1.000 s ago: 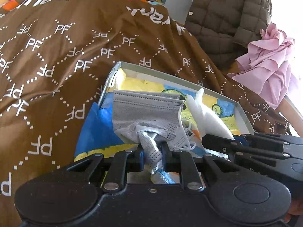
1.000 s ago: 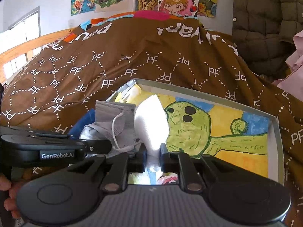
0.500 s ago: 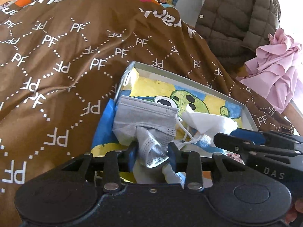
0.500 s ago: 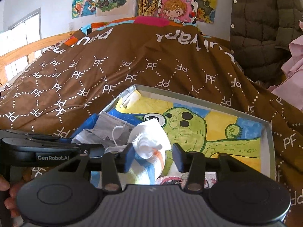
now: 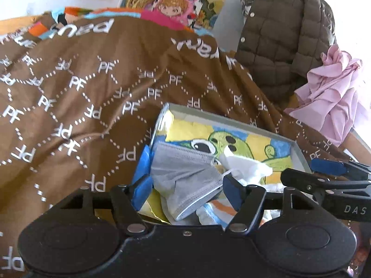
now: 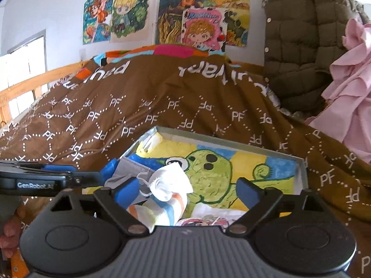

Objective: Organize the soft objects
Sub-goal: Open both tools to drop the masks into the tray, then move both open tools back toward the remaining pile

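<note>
Left gripper (image 5: 187, 190): jaws opening, blue pads spread apart. A grey face mask (image 5: 185, 173) lies crumpled between them; the pads do not press on it. Its lower fold droops toward the camera, and its white ear loop trails off to the right.

Right gripper (image 6: 185, 190): jaws opening, already very wide. A white cloth (image 6: 171, 181) bunched on top of a striped orange-and-blue-and-white cloth (image 6: 160, 210) sits between the pads, nearer the left-hand one; whether that pad touches the bundle cannot be told. The other pad stands well clear.

Both bundles lie at the near end of a shallow grey box (image 6: 301, 169), mask to the left of the white cloth, the two just beside each other. The box floor carries a painted picture (image 6: 208, 169) of a green creature on yellow and blue. More printed fabric shows at the box's near edge, under the right gripper.

The box rests on a brown blanket (image 5: 69, 92) patterned with white letters and dotted diamonds. Beyond, to the right: a quilted olive jacket (image 5: 278, 46) and a pink garment (image 5: 331, 102). Cartoon posters (image 6: 129, 16) on the back wall; a wooden rail (image 6: 27, 85) at far left.
</note>
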The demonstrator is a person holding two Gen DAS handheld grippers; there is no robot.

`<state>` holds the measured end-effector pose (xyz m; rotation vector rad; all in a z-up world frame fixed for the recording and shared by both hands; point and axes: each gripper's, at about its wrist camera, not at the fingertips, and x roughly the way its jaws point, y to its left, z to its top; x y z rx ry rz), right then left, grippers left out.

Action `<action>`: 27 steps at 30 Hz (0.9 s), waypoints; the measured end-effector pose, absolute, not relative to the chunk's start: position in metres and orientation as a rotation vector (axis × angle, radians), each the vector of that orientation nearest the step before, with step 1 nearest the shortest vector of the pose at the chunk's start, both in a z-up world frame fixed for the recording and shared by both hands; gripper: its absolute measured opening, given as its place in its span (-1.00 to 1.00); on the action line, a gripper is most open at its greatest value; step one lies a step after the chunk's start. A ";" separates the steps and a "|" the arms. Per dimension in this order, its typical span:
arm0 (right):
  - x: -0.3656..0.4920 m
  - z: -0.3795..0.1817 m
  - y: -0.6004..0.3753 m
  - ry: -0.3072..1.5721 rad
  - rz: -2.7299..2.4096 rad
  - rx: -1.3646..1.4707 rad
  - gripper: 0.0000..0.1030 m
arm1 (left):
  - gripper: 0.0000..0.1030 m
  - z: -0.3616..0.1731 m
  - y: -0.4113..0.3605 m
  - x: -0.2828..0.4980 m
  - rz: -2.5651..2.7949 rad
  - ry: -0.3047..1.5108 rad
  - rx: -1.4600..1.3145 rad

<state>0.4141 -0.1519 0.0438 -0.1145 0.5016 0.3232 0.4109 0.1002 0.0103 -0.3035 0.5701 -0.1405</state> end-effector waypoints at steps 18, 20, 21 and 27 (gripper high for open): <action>0.358 0.075 -0.181 0.408 0.245 -0.107 0.99 | 0.98 0.059 0.084 0.344 -0.087 0.428 -0.215; 0.349 0.076 -0.184 0.404 0.248 -0.105 0.99 | 0.98 0.062 0.080 0.336 -0.087 0.430 -0.203; 0.344 0.077 -0.185 0.402 0.250 -0.107 0.99 | 0.98 0.063 0.078 0.332 -0.087 0.431 -0.196; 0.314 0.078 -0.192 0.379 0.246 -0.121 0.99 | 0.98 0.068 0.066 0.305 -0.075 0.423 -0.156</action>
